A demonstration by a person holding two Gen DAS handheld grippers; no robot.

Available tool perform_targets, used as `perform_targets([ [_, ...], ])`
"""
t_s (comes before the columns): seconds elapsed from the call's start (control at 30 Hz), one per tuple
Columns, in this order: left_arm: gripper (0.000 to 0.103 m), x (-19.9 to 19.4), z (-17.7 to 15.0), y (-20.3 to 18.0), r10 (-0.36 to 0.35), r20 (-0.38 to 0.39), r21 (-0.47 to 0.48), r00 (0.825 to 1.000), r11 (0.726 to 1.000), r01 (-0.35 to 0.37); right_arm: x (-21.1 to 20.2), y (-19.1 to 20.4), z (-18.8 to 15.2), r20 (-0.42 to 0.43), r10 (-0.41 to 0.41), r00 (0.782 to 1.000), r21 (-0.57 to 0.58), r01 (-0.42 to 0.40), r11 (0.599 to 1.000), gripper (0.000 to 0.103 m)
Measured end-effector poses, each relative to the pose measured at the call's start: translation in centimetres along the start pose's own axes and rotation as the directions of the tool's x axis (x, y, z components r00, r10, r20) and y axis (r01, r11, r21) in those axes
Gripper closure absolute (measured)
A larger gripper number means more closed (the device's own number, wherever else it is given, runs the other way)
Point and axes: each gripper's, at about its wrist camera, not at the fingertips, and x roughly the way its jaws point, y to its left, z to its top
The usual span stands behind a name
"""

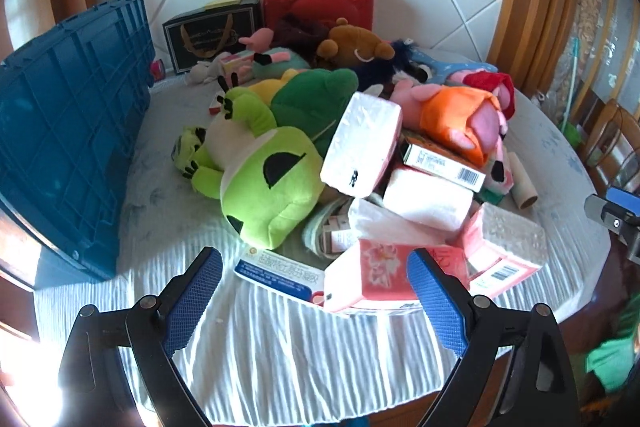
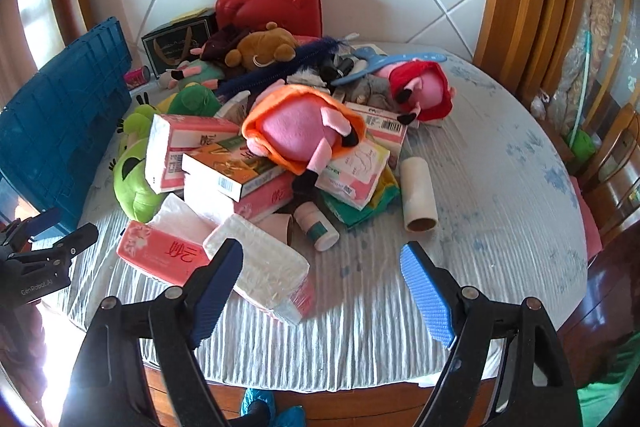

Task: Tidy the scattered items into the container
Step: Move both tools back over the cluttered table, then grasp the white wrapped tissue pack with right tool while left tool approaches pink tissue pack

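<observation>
The scattered items lie in one heap in the middle of the surface (image 2: pixel 500 187): tissue packs, boxes, plush toys, a cardboard tube (image 2: pixel 418 195) and a small bottle (image 2: pixel 318 227). The blue crate (image 1: pixel 68 131), which I take for the container, stands at the left edge of the surface, just beside the green frog plush (image 1: pixel 260 187).

Your left gripper (image 1: pixel 314 291) hovers over the near edge with its fingers wide and nothing between them; the pink tissue pack (image 1: pixel 368 279) is directly ahead. Your right gripper (image 2: pixel 322 279) is also spread wide and empty, and the clear-wrapped tissue pack (image 2: pixel 264 271) lies in front of its left finger.

No item seems to be taken yet, so I think the step is the first pick. Begin with what lies on the outside and on top. The pink tissue pack is soft, so close across its short side and do not squeeze hard. It touches the packs behind it, so lift straight up before you carry it left to the crate. Leave the frog plush until the way to the crate must be free.
</observation>
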Motion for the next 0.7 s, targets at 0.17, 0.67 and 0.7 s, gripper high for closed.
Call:
perform_targets([
  [0.17, 0.008, 2.9, -1.6, 0.5, -0.026, -0.063, 0.007, 0.998, 1.0, 0.026, 2.8, 0.8, -1.9, -0.062, 0.036, 0.997, 0.045, -0.033, 0.998, 0.022],
  [0.67, 0.008, 4.4, -2.2, -2.3, -0.095, -0.113, 0.1, 0.989, 0.989, 0.106, 5.4, 2.9, -2.1, -0.139, 0.077, 0.987, -0.014, -0.08, 0.997, 0.022],
  [0.7, 0.008, 4.6, -2.3, -2.8, -0.095, -0.123, 0.104, 0.988, 0.989, 0.108, 5.6, 3.0, -2.1, -0.148, 0.084, 0.985, -0.026, -0.089, 0.996, 0.022],
])
